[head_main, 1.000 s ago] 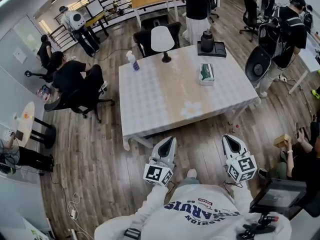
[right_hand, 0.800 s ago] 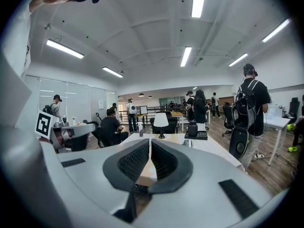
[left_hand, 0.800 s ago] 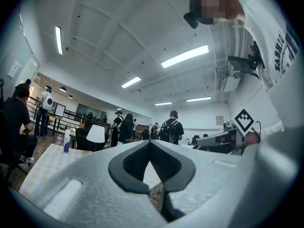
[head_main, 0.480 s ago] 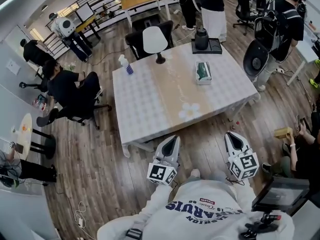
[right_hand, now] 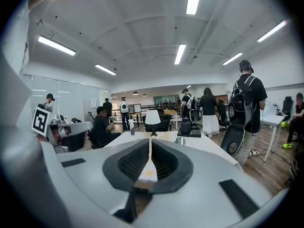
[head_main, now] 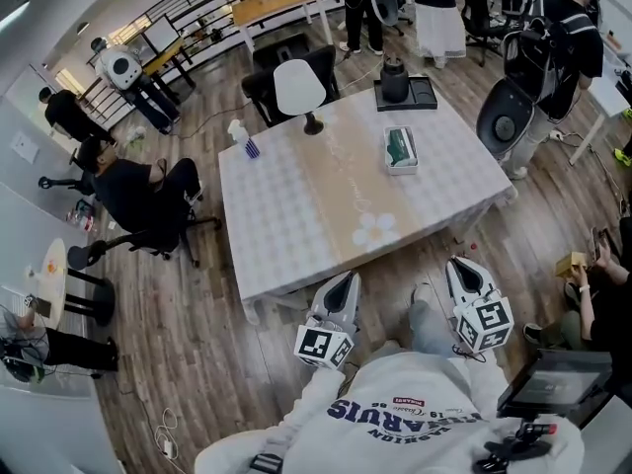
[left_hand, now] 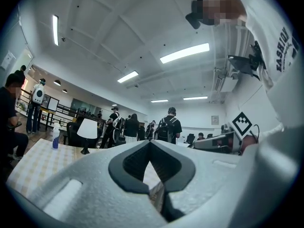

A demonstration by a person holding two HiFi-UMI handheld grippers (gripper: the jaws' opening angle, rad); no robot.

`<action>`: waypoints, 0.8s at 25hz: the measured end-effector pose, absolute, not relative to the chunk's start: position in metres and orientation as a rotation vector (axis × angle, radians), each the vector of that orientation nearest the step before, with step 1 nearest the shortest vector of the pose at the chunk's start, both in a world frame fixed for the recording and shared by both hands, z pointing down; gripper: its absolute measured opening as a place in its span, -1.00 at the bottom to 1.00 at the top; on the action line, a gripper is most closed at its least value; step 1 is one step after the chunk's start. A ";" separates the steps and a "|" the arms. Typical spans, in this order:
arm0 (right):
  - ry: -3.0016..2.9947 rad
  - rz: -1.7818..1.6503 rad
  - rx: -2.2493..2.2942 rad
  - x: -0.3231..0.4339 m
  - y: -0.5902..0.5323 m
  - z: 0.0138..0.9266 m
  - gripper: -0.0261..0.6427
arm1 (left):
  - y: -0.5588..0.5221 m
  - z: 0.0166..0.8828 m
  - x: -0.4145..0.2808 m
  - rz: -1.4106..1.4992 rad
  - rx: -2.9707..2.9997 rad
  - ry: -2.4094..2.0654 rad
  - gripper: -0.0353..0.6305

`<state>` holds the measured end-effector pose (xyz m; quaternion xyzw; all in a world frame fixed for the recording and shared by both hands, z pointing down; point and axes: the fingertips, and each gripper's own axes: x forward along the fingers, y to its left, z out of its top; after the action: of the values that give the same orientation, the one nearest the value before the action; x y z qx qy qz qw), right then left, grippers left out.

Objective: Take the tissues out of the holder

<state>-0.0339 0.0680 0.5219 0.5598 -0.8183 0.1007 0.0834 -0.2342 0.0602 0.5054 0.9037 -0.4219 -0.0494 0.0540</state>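
Closer to the surface (head_main: 286,215) now, the left claw (head_main: 341,284) and right claw (head_main: 462,271) are both shut and empty, and the tissue holder (head_main: 401,150) sits far across, so a shut claw might just knock it.

We see tissue holder (head_main: 400,151) on bench (head_main: 286,205), over toward far right corner, well away from our edge. White rectangular box, lying flat, long side running away from us. Tissues (head_main: 398,146) look dark green, bunched in top opening, not out yet. Too small for finer detail.
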 end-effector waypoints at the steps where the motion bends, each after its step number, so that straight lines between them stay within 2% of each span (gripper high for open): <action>1: -2.444 0.302 1.672 -0.033 0.063 0.525 -0.89 | 0.054 0.508 -0.234 -0.148 2.741 -1.285 -0.88; 20: -2.484 0.322 1.652 0.042 -0.116 0.532 -0.89 | -0.118 0.497 -0.156 -0.118 2.770 -1.311 -0.88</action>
<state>0.0422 -0.1161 0.5319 0.5491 -0.8258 0.1072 0.0704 -0.1560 -0.1175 0.4975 0.9026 -0.4270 -0.0386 0.0373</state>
